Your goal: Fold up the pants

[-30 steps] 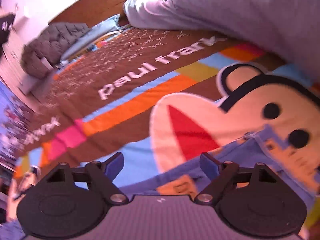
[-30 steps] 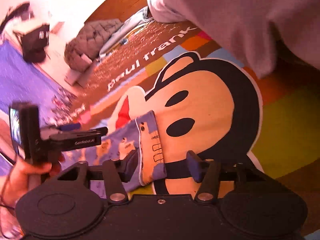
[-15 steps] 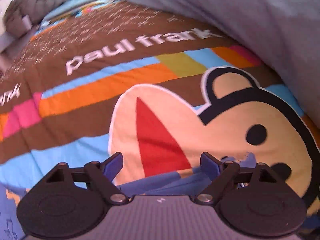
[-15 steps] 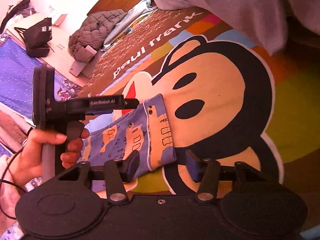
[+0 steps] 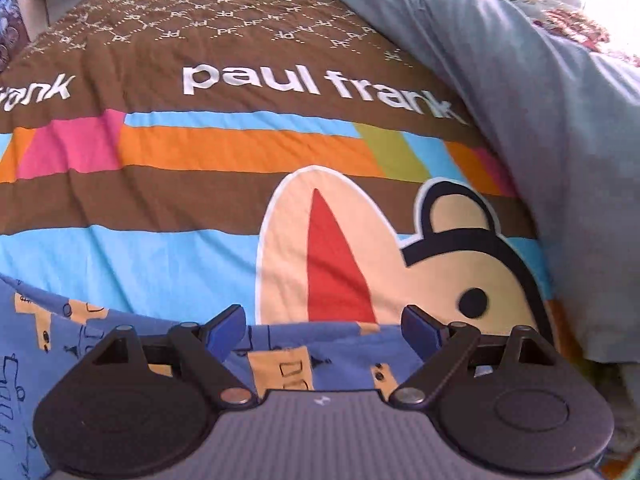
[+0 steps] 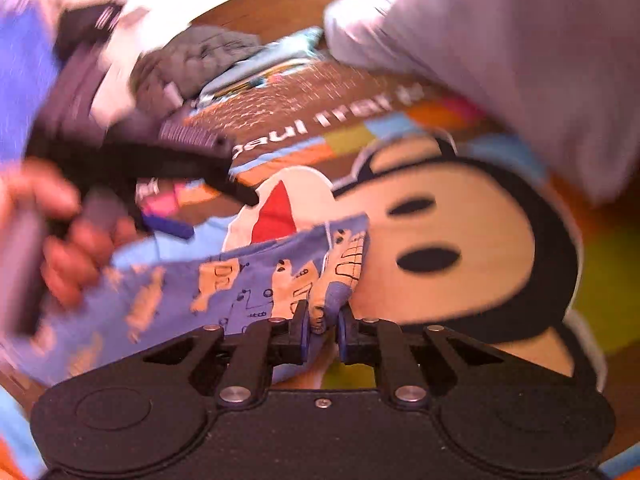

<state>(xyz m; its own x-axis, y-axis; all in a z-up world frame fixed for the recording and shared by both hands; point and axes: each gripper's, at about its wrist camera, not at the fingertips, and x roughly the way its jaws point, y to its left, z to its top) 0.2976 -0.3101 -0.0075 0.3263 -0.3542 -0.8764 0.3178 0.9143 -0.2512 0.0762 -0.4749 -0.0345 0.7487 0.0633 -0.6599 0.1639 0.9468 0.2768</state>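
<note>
On the bed cover (image 5: 208, 200), a printed sheet with a cartoon monkey face and the words "paul frank", the pants (image 6: 240, 280) lie spread flat toward the left, blue with tan patches. Their right end rests on the monkey face.

Right gripper (image 6: 322, 326): the jaws are pressed together on a bunched fold at the near right corner of the pants. Half a second ago the same jaws stood spread on either side of that edge, so the pinch is new. The fabric at the pinch is gathered and lifted into a ridge; the rest of the pants stays on the cover.

Left gripper (image 5: 324, 326): the jaws are spread wide, with the pants (image 5: 280, 356) beneath and between them, not gripped. In the left wrist view more of the pants now fills the near edge than half a second ago, and the monkey mouth sits farther from the jaws. In the right wrist view this gripper (image 6: 168, 160) is blurred at the far left, held in the person's hand (image 6: 68, 248).

A grey quilt (image 5: 540, 100) covers the right side of the bed.
</note>
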